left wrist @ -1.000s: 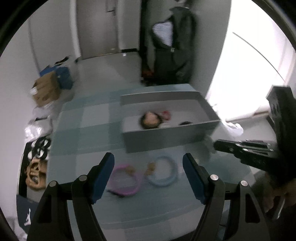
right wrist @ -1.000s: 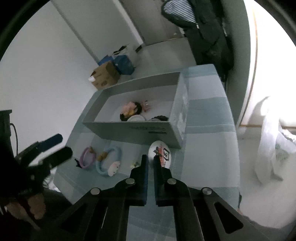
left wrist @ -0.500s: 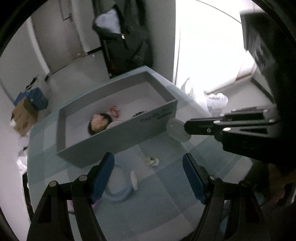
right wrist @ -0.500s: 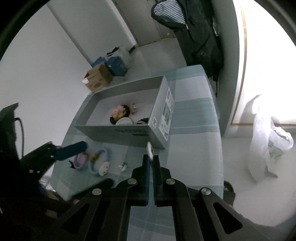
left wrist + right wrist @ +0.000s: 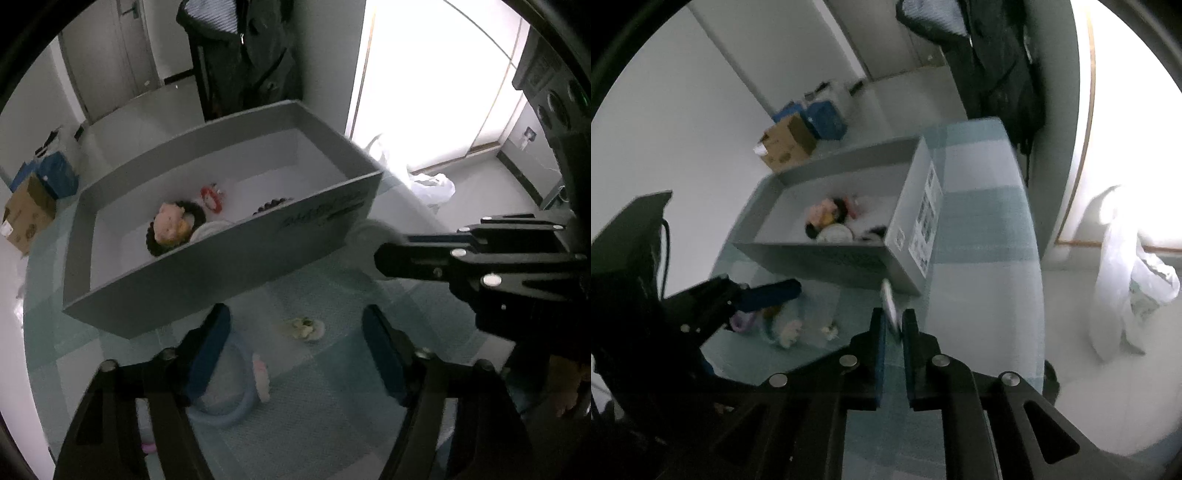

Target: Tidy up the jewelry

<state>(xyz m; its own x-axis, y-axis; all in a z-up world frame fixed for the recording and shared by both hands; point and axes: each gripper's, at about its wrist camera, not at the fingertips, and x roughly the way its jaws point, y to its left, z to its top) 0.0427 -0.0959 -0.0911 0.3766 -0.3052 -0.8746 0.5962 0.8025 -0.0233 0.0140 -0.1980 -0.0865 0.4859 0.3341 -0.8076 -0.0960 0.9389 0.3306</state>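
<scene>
Checked teal cloth [image 5: 332, 387] covers the table where we work. Nearest to us in the left wrist view, our left gripper [image 5: 295, 350] hangs with its blue pads spread and closing, nothing between them but cloth. At seven o'clock from it lies a pale blue ring [image 5: 229, 384] with a pink charm, partly behind the left finger; a small cream floral piece [image 5: 306, 328] lies at twelve o'clock, just beyond the fingertips. Our right gripper [image 5: 893, 321] has its jaws a narrow gap apart and opening, with a thin white disc [image 5: 888, 299] edge-on between the pads, tilted; we cannot tell whether they still press it. The disc hangs just before the near right corner of the grey box [image 5: 184, 280]. Inside the box, toward ten o'clock, sit a doll-faced piece with a dark frill [image 5: 171, 225], a white round item [image 5: 210, 229] beside it, a small red piece [image 5: 211, 192] and something dark and beaded [image 5: 271, 205].
</scene>
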